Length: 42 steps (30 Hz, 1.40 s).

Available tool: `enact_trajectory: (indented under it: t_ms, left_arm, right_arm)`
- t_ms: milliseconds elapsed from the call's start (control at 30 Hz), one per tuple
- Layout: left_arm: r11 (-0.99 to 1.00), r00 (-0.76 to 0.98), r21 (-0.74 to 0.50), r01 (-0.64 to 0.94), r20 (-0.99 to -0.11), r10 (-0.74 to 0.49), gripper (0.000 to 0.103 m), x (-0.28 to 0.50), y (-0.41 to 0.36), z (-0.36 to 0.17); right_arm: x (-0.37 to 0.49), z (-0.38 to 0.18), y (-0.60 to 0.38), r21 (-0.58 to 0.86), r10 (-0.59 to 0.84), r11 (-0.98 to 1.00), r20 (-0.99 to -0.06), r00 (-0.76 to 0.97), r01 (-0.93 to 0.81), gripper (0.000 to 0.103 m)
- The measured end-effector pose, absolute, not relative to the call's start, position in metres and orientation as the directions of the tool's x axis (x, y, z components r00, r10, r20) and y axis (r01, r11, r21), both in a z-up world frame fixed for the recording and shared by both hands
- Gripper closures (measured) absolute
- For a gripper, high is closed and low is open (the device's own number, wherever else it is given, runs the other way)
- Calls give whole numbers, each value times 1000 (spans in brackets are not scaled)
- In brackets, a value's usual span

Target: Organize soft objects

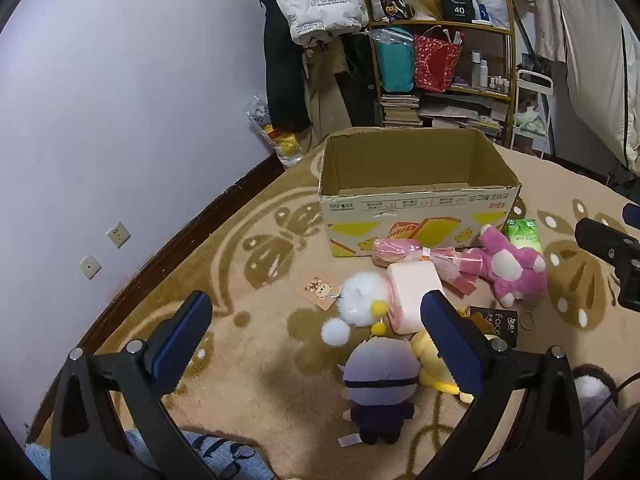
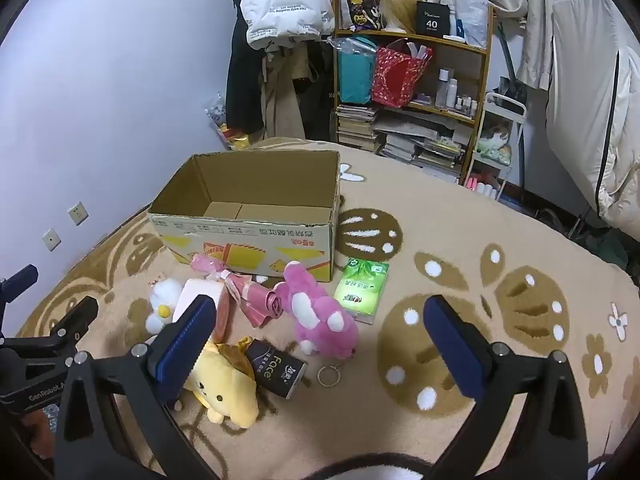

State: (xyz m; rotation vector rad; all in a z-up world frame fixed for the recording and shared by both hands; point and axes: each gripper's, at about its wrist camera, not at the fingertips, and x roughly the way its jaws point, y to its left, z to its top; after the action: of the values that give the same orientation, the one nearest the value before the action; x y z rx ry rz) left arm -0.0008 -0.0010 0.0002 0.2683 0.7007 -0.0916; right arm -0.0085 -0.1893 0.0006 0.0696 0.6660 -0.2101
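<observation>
We see both views under dim, cool indoor light, even and without a clear source; shadows lie soft and faint on the carpet [image 1: 256, 360] beside the toys; the wall [image 1: 132, 92] takes a bluish-violet cast; fisheye distortion bends the shelf [image 2: 412, 80] and skirting, with black corners round each frame; focus is fairly sharp centrally, grainier and softer toward the edges.

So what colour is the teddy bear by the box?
Pink bear, white paws; clearest in the right wrist view.

Yellow plush dog [image 1: 434, 364]: partly hidden behind the left gripper's right finger. Round-headed lilac-haired doll [image 2: 154, 340]: almost wholly hidden behind the right gripper's left finger.
</observation>
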Motion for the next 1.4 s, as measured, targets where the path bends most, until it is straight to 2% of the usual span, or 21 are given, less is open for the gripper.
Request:
enact_trajectory:
  t_ms: [33,300,1400]
  left_arm:
    - [967,742,175,184,-670,-19,0,1,0,0]
    - [967,738,171,189,-674,-25,0,4,6,-2]
    - [961,746,200,191,-666,-10,0,-1,-2,-3]
  right_arm:
    - [-9,0,-189,-6,-174,976,-619,766,217,0]
    - [-8,1,-191,13,-157,977,-629,761,212,0]
    - [-4,-6,-191,6,-162,977,-636,754,215,0]
